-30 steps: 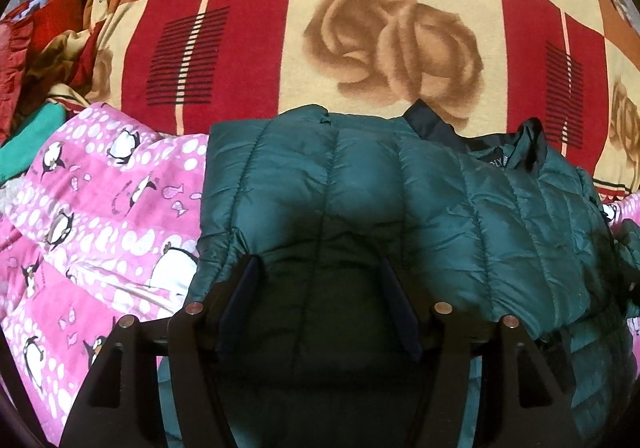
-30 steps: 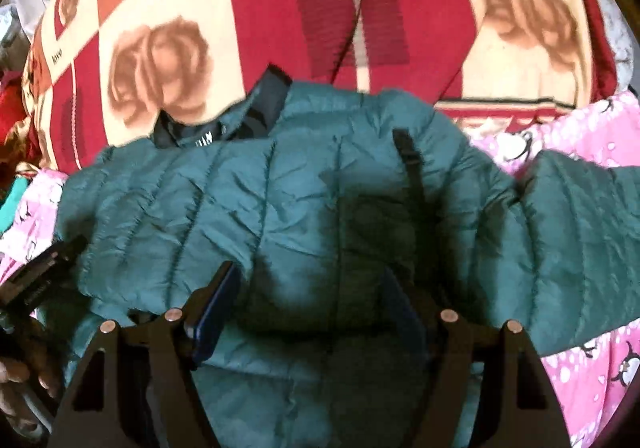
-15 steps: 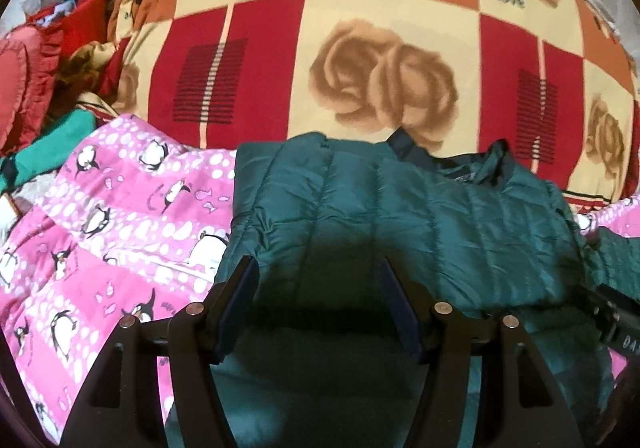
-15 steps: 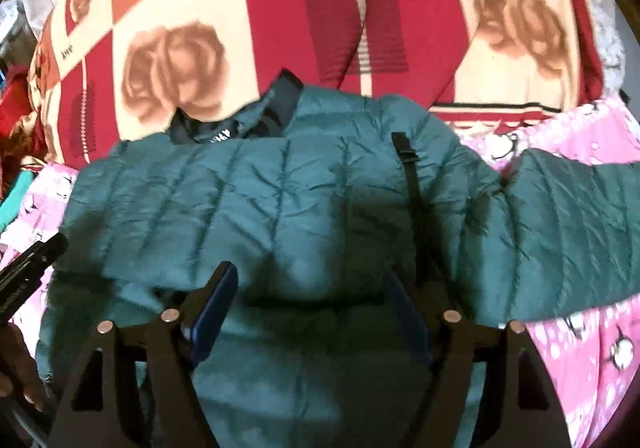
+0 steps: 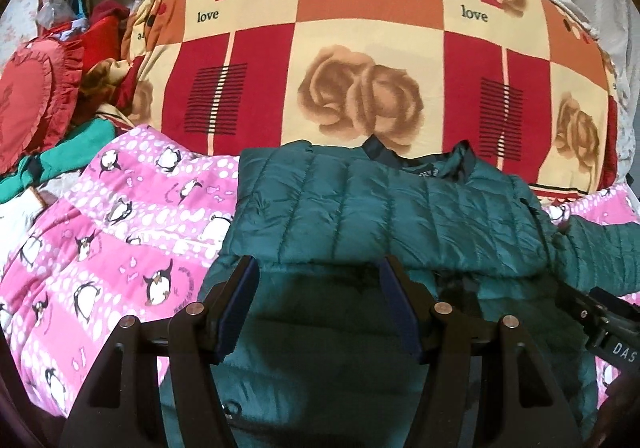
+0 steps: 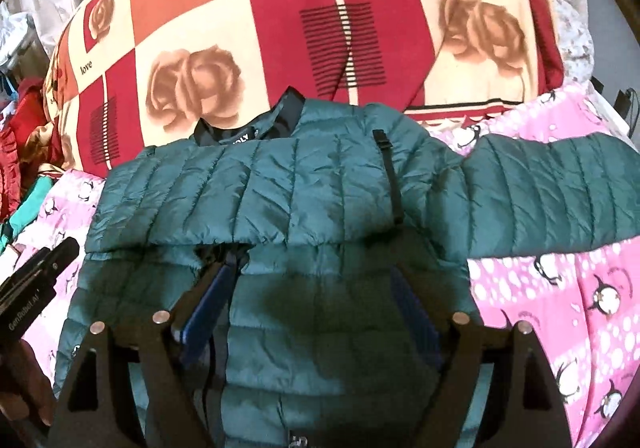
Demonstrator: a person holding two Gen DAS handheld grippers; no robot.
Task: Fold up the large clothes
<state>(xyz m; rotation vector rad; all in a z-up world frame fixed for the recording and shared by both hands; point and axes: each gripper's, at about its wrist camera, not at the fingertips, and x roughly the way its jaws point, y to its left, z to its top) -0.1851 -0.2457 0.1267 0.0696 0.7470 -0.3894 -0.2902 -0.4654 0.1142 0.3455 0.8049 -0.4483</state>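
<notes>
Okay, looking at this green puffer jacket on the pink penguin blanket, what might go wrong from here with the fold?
1. The folded-over flap of the green quilted puffer jacket looks springy; with the left gripper and right gripper both open and holding nothing, it may creep back open.
2. One sleeve lies spread on the pink penguin blanket, so the bundle could end lopsided.

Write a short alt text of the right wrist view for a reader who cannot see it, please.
A green quilted jacket lies on a pink penguin blanket, one sleeve stretched out to the right. The open right hand-held gripper hovers above it, holding nothing; a rose-patterned quilt lies behind.
</notes>
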